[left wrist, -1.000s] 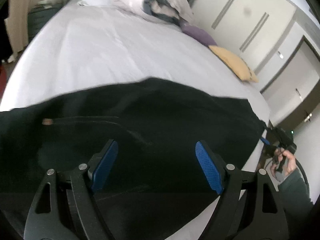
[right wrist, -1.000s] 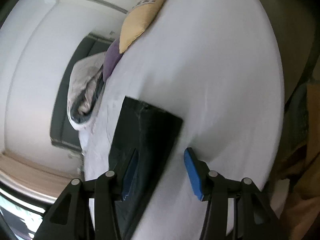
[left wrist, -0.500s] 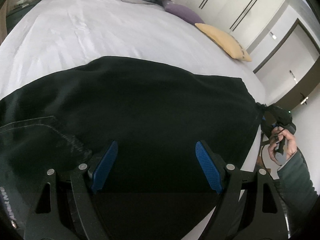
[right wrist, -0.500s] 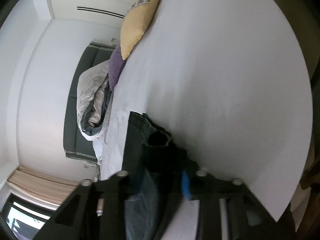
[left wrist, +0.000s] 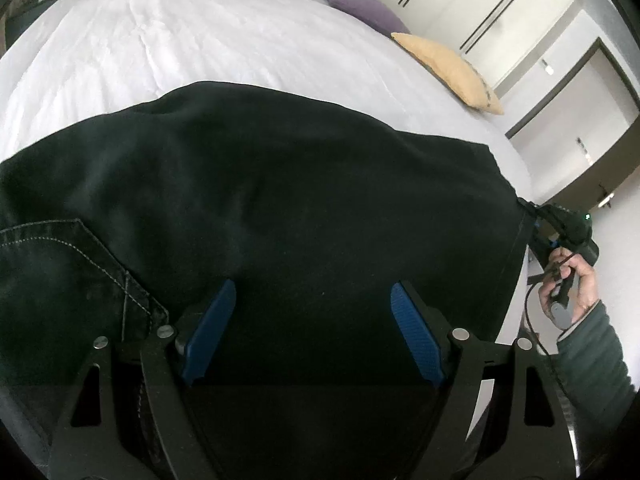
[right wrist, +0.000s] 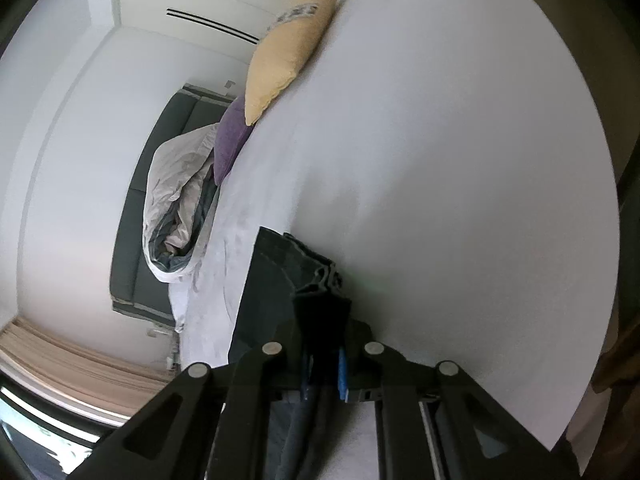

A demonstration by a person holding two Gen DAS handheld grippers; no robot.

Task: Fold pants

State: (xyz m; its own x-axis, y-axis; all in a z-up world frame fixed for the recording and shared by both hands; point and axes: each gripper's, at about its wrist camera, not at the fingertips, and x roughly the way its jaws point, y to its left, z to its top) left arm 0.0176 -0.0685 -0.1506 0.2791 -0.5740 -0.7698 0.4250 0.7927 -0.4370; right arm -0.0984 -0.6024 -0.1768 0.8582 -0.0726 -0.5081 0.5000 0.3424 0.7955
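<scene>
Black denim pants point(left wrist: 280, 208), matte with pale contrast stitching around a back pocket, lie spread across the white, softly creased bed sheet point(left wrist: 200, 40), reaching the bed's near and right edges. The left gripper point(left wrist: 312, 328) hovers over them, its jaws released and wide, ribbed blue pads point(left wrist: 416, 340) apart. The right gripper point(right wrist: 324, 368) has its jaws clenched on a bunched hem of the pants at the right edge; a second ago those jaws were apart beside the cloth. Toward the far right edge lie a mustard-yellow fabric cushion point(right wrist: 288, 48), its printed patch too blurred to read, and a purple cushion point(right wrist: 230, 144), touching it.
</scene>
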